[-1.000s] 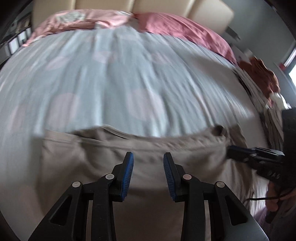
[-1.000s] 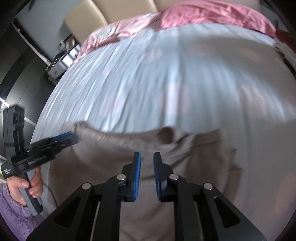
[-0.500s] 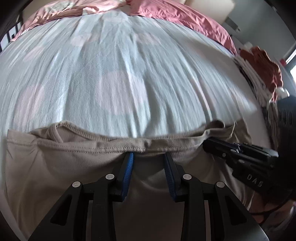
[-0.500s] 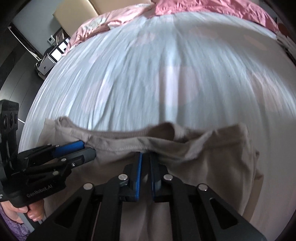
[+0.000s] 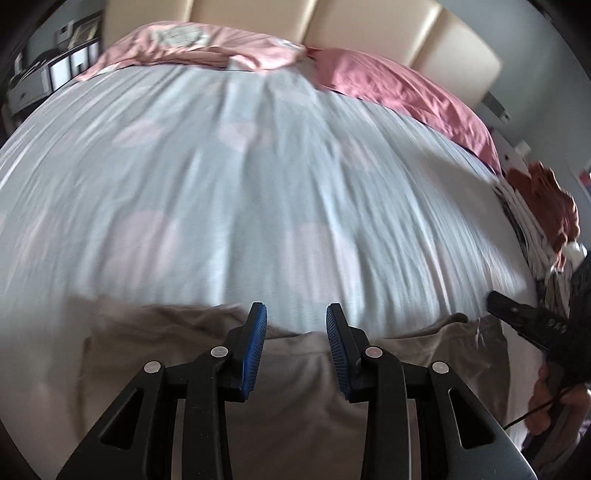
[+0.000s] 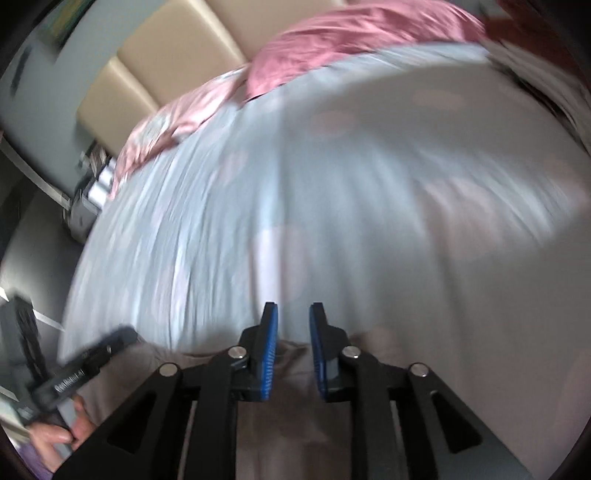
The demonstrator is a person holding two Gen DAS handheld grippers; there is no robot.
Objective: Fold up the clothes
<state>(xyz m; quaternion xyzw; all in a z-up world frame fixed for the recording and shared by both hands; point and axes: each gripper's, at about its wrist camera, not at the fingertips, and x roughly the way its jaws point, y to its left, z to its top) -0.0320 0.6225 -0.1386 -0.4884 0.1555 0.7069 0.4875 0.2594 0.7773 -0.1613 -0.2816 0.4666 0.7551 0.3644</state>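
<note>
A beige garment (image 5: 129, 354) lies flat on the near part of the bed, its far edge just beyond my fingertips. In the left wrist view my left gripper (image 5: 295, 305) hovers over that edge, open, with nothing between its blue pads. My right gripper (image 6: 294, 304) hangs over the same garment (image 6: 288, 435); its jaws are opening and no cloth is between them. Each gripper also shows in the other's view: the right gripper (image 5: 517, 314) at the garment's right corner, the left gripper (image 6: 92, 358) at its left corner. Both views are blurred.
A pale blue sheet (image 5: 258, 206) with pink spots covers the bed. Pink bedding (image 5: 388, 85) and a beige headboard (image 5: 369, 33) lie at the far end. A pile of clothes (image 5: 543, 206) topped by something rust-red sits at the right edge. Shelves (image 6: 92, 184) stand left of the bed.
Half a second ago the right jaws were shut on the garment's far hem and the left fingertips were at it. Both have drawn back from it, and the right jaws have parted.
</note>
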